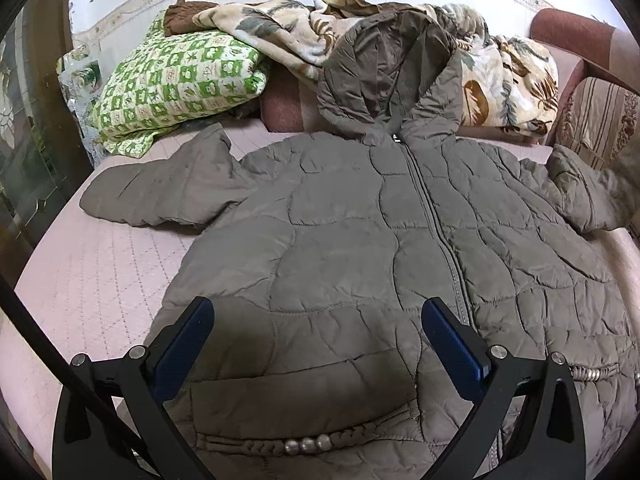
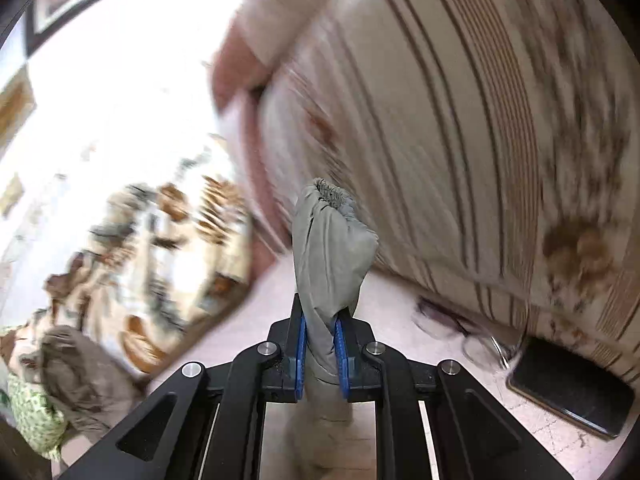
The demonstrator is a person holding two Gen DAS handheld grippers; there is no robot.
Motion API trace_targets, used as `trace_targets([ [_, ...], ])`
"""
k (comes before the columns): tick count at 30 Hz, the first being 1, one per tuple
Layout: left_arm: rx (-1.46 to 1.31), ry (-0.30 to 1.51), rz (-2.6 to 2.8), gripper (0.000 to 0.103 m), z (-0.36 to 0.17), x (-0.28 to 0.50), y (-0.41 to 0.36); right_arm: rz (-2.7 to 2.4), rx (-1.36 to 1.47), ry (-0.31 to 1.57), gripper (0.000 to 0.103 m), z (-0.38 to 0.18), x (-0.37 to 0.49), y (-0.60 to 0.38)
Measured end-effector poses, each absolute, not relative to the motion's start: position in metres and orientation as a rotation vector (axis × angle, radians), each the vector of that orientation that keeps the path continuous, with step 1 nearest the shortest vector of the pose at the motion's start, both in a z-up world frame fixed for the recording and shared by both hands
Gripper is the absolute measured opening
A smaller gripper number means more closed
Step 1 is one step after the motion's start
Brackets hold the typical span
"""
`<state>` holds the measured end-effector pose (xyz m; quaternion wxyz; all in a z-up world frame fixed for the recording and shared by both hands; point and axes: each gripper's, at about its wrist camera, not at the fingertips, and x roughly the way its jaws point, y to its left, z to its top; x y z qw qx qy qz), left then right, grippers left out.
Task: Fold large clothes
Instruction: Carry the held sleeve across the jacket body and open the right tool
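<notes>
- The jacket (image 1: 380, 240) lies flat on the bed (image 1: 100, 272), zip up and front showing, straight ahead of my left claw (image 1: 318, 344); its hem runs under and just behind those fingers.
- My left claw is spread wide and hovers over the lower front, holding nothing.
- My right claw (image 2: 322, 344) is pressed together on the cuff (image 2: 330, 240) of one sleeve, which sticks out past my fingertips.
- The background around the right claw is blurred; a striped cushion (image 2: 460, 120) is beyond it, and a dark phone (image 2: 572, 392) lies to its right.
- Done, as I judge it: the jacket is spread and one sleeve gripped.
- Left: no fold shows yet. The other sleeve (image 1: 160, 188) is out flat, far left of my left claw, and the hood (image 1: 384, 76) is still up on the blanket (image 1: 508, 92) ahead.
</notes>
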<state>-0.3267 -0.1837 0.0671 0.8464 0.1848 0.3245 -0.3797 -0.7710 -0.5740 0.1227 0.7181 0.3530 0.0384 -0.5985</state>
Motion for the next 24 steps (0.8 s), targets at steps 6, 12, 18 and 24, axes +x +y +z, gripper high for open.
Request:
trace_targets([
  [6,0.382,0.67,-0.8,0.103,0.072,-0.328,-0.178,-1.198,0.659,0.005,0.014,0.199,-0.736,-0.534],
  [12,0.356,0.656,-0.784,0.103,0.078,-0.326,-0.169,-1.047,0.588,0.008,0.014,0.233,-0.681,-0.503],
  [18,0.329,0.664,-0.776,0.103,0.083,-0.319,-0.161,-0.878,0.512,0.071,0.014,0.244,-0.594,-0.47],
  [24,0.316,0.668,-0.766,0.103,0.084,-0.314,-0.152,-0.716,0.458,0.181,0.014,0.231,-0.508,-0.429],
])
